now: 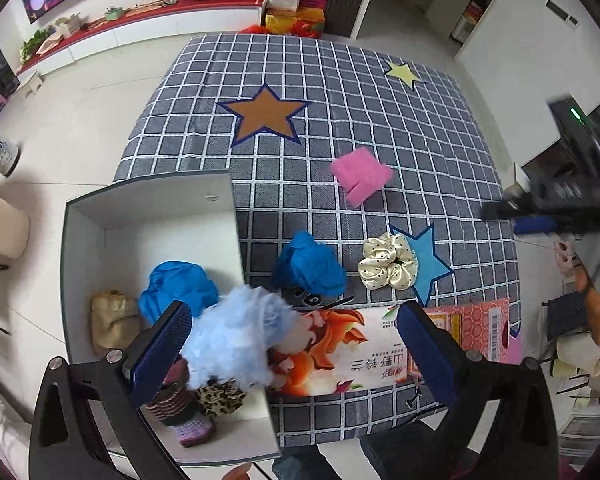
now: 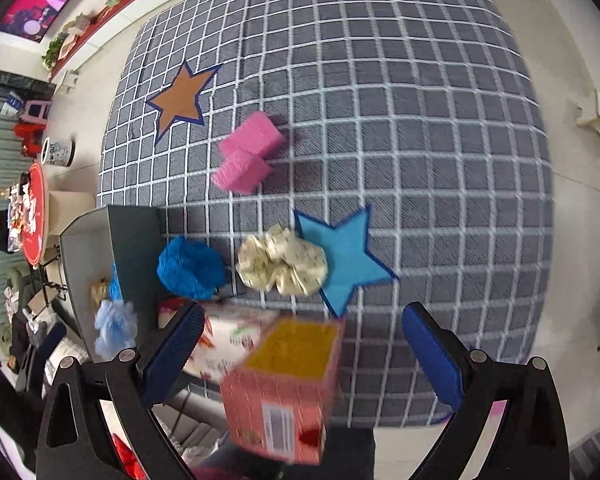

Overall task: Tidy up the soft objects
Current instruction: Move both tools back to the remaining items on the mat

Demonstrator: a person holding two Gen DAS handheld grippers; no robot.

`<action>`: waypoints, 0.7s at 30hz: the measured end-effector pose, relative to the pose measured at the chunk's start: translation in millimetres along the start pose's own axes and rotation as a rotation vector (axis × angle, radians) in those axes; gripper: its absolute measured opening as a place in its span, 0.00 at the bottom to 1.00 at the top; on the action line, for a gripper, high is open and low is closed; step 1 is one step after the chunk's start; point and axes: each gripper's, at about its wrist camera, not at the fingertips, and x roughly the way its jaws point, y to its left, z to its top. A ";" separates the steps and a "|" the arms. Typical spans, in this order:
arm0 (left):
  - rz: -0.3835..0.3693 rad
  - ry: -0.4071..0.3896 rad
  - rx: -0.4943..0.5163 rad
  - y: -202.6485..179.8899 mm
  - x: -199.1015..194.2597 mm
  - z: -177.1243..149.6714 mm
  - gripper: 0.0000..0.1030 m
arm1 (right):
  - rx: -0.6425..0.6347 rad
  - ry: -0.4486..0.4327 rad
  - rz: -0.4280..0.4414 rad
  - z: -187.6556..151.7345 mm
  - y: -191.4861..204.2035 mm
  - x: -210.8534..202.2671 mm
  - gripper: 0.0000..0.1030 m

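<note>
Over the near corner of the white box (image 1: 148, 216), left gripper (image 1: 296, 344) hangs with fingers wide apart. A pale blue fluffy puff (image 1: 236, 332) sits between them, closer to the left pad; it looks blurred and I cannot tell whether it touches that pad or is resting on the box wall. Nothing is clamped.

Box contents visible from the left wrist view: one blue crumpled cloth (image 1: 178, 286), a tan pouch (image 1: 114, 318), a leopard-print item (image 1: 220, 398), a striped dark item partly hidden by the finger.

On the checked cloth (image 1: 340, 92), outside the box: second blue cloth (image 1: 310, 266) just beside the box wall, cream dotted scrunchie (image 1: 388, 266) touching the blue star patch, pink sponge (image 1: 360, 176) well apart from both. A printed carton (image 1: 340, 346) lies flat beside the box.

Right gripper (image 2: 302, 354): fingers wide apart, holding nothing. An orange box (image 2: 284, 388) sits below and between them, blurred; contact not apparent.

Judgement: the step in hand is dropping the puff into the box; roughly half the soft items are in. Next move probably calls for the puff to clear the wall and fall inside, then a reach to the nearest loose piece, the blue cloth. Being limp, it wants a deep pinch at the bunched middle.
</note>
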 end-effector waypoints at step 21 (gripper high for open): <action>0.064 0.130 -0.101 -2.5 34.3 5.9 1.00 | -0.074 0.197 -0.240 86.7 -23.8 128.8 0.97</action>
